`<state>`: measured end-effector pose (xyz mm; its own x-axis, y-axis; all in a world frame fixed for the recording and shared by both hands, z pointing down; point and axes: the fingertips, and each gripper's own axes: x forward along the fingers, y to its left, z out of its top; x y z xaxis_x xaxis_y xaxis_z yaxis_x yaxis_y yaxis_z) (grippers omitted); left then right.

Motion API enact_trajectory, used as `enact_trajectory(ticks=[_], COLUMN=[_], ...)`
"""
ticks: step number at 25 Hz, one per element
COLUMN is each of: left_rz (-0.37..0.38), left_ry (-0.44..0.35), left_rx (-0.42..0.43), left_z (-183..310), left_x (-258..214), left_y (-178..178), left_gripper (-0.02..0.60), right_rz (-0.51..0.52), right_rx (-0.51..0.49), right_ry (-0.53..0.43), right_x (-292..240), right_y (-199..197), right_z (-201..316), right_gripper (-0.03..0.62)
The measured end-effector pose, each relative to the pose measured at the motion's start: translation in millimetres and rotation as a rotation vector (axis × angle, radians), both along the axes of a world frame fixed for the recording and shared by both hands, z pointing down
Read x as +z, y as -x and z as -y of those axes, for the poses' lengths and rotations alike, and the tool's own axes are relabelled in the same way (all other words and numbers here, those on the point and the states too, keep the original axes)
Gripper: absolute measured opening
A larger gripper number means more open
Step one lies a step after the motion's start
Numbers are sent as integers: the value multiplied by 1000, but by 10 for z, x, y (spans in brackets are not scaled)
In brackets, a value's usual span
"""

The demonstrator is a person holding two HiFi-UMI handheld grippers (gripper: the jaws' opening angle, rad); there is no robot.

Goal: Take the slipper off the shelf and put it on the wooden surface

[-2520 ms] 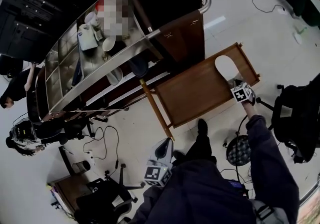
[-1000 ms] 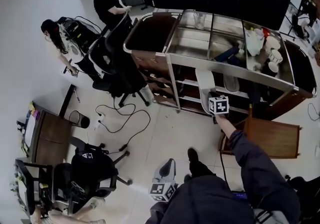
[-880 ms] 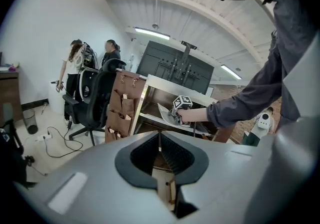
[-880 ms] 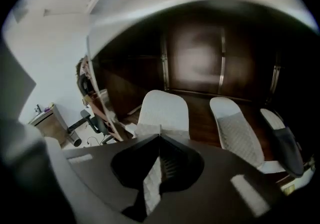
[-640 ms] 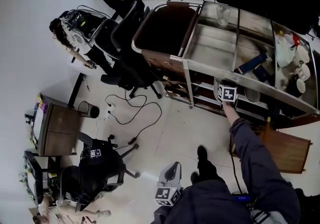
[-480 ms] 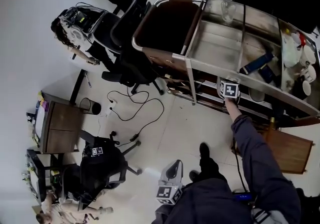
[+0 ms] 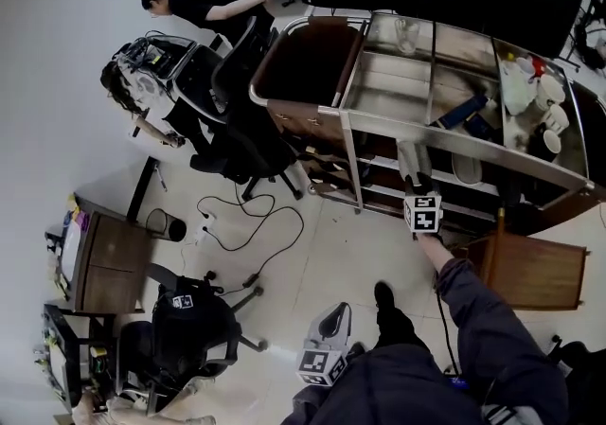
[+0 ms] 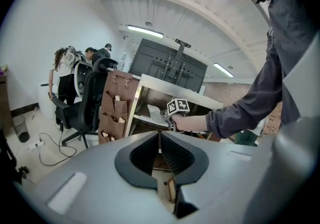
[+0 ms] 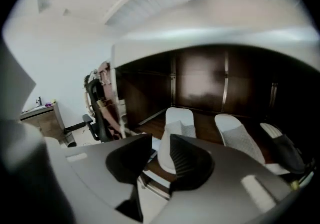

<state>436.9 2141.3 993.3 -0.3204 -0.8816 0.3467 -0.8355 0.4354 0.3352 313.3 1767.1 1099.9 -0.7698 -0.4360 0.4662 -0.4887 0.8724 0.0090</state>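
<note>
**Right tongs released around slipper on cart shelf**

The right gripper (image 9: 160,141) reached into the cart (image 7: 417,132). Its jaws had just been opening and stood parted, with the near end of a white slipper (image 9: 179,119) between them. The slipper lay on the cart's lower shelf (image 9: 205,124). The left gripper (image 8: 159,144) hung well in front of the cart, clenched on nothing. The wooden surface (image 7: 532,272) stood just beside the cart's end.

office-like lab — swivel chairs (image 7: 232,130), a small desk (image 7: 109,257), cables (image 7: 210,221) across the pale floor (image 7: 322,253) — a steel cart (image 7: 426,130)
</note>
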Motion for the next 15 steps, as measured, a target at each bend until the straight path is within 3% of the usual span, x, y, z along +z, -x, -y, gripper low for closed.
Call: enact_trajectory(ticks=[4, 9, 11, 15], left_rz=[13, 2, -6, -21], left_ry=[-40, -91, -100, -90], left_rx=[90, 203, 252, 319], left_z=[-325, -666, -856, -1216], left_x=[-1, 56, 57, 132], left_y=[-345, -855, -1016, -1238], left_gripper=[28, 28, 28, 28], right_rz=[70, 129, 126, 78], right_rx=[-80, -136, -117, -43], right_ry=[49, 30, 16, 101], right_x=[-194, -495, -596, -439], right_y=[-833, -2120, -2599, -3376], right_z=[-1234, -2603, -3092, -4008], right_gripper=[95, 67, 63, 57])
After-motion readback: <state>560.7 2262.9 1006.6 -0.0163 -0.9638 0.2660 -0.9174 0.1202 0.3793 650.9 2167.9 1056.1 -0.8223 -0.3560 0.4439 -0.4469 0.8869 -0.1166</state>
